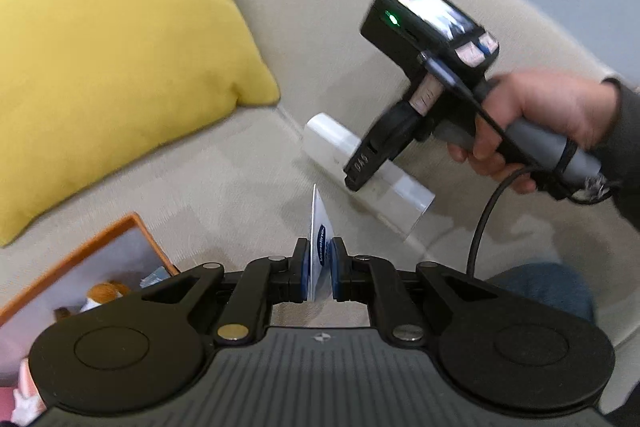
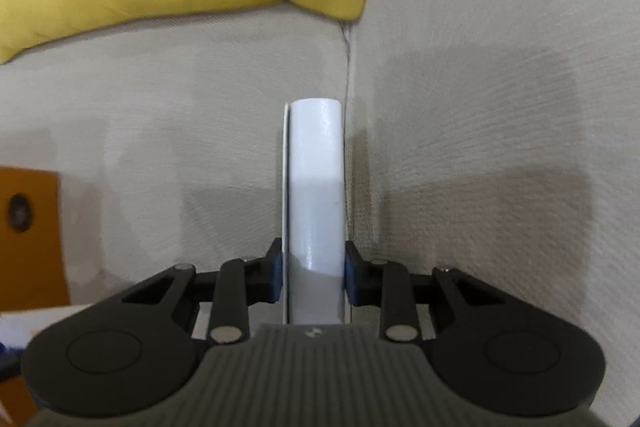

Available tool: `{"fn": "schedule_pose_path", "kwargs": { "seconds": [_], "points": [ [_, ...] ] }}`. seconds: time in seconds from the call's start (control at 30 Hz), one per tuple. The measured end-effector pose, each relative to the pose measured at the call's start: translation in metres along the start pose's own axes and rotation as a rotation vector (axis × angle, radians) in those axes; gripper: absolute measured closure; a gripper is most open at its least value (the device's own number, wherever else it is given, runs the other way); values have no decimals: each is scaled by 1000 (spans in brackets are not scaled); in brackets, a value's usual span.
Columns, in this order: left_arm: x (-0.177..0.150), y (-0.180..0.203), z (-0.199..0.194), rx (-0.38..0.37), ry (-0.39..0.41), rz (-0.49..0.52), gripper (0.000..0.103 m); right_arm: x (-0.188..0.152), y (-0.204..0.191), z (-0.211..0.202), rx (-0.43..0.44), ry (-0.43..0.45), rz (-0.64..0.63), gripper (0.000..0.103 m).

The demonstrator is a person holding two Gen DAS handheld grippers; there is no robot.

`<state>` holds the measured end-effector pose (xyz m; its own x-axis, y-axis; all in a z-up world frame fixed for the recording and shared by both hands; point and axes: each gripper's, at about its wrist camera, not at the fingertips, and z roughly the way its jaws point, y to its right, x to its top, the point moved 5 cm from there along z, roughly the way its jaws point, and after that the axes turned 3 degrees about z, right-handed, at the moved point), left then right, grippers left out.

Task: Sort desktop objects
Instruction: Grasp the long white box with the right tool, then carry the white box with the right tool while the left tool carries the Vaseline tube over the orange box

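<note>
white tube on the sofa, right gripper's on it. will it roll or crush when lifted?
The tube looks round and smooth, so it would probably roll on the sofa if released. The right gripper has its pads on both sides with no visible denting, so it seems fairly stiff. Its glossy skin may be slippery.

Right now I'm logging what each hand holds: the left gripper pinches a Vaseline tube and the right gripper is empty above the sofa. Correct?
Not quite. The right gripper is not empty: in the right wrist view its jaws close on a white tube. The left gripper does pinch the Vaseline tube, over the sofa.
</note>
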<state>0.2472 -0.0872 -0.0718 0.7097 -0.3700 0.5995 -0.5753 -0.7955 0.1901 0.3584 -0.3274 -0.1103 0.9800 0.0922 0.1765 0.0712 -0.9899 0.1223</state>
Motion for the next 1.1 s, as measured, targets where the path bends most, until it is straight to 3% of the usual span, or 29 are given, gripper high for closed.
{"fn": "schedule_pose_path", "kwargs": {
  "seconds": [0.23,0.43,0.5,0.67,0.77,0.87,1.1],
  "points": [
    [-3,-9,-92,11,108,-41,92,-24,-27,-77,91,136,-138,72],
    [-25,-29,-138,61,125,-165,92,-38,-67,-129,156,234,-250,72],
    [-32,-30,-137,70,135,-136,92,-41,-78,-132,175,246,-286,72],
    [-36,-21,-107,63,56,32,92,-51,-109,-129,180,210,-342,72],
    [-38,-16,-91,73,6,163,92,-56,-108,-122,181,192,-338,72],
    [-45,-11,-80,30,-31,259,92,-61,-101,-114,183,165,-326,72],
    [-46,-10,-54,4,-93,412,92,-62,-96,-89,187,123,-311,72]
  ]
}}
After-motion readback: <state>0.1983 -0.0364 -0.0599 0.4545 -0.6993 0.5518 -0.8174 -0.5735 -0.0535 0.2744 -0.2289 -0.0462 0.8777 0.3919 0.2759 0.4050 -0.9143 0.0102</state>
